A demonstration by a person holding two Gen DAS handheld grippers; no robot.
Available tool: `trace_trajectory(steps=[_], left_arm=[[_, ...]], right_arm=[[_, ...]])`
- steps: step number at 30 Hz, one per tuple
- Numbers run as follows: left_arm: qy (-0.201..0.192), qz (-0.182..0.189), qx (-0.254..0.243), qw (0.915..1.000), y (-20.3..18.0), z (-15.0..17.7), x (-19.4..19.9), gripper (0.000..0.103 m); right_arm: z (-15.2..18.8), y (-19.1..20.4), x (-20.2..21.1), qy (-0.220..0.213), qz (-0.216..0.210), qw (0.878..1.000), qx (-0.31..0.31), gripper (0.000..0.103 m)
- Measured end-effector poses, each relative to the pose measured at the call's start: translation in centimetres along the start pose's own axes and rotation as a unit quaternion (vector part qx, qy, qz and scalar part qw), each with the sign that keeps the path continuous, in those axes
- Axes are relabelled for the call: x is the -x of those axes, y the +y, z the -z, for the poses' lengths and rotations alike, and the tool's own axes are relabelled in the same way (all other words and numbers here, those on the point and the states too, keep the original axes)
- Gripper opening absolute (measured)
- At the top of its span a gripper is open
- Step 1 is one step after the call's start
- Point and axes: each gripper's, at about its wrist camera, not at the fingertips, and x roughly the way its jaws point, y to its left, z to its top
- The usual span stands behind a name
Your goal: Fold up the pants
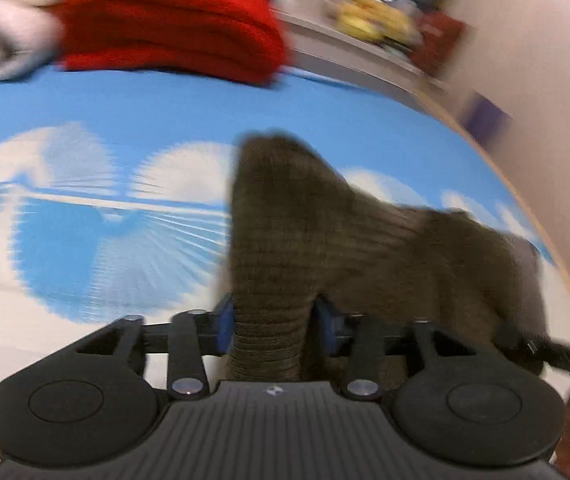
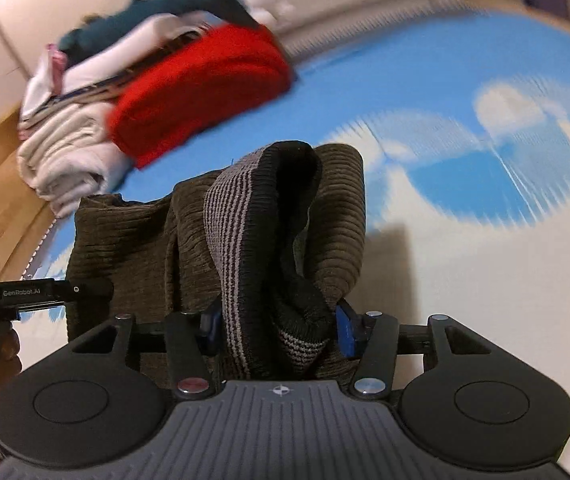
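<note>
Underneath lies one smooth blue sheet (image 1: 133,112) printed with white clouds, blurred in both views. On it sits one pile of folded clothes (image 2: 85,128), a fuzzy red piece foremost; its far layers are hard to separate. One pair of brown ribbed corduroy pants (image 1: 325,232) hangs lifted between two grippers: left gripper (image 1: 271,328) pinches a bunched leg, right gripper (image 2: 275,328) clamps the striped knit waistband (image 2: 229,220). Pads are mostly hidden.
</note>
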Motion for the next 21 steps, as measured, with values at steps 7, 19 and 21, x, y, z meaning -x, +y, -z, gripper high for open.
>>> trace_trajectory(steps=[7, 19, 21], left_arm=[[0.038, 0.031, 0.003, 0.9988, 1.1, 0.5, -0.3, 0.045], [0.050, -0.064, -0.087, 0.9929, -4.0, 4.5, 3.7, 0.087], [-0.002, -0.086, -0.094, 0.9918, -5.1, 4.8, 7.2, 0.090]], right_arm=[[-0.3, 0.3, -3.7, 0.035, 0.099, 0.994, 0.026, 0.066], [1.1, -0.7, -0.2, 0.054, 0.151, 0.987, 0.004, 0.081], [1.1, 0.6, 3.1, 0.006, 0.156, 0.988, 0.020, 0.083]])
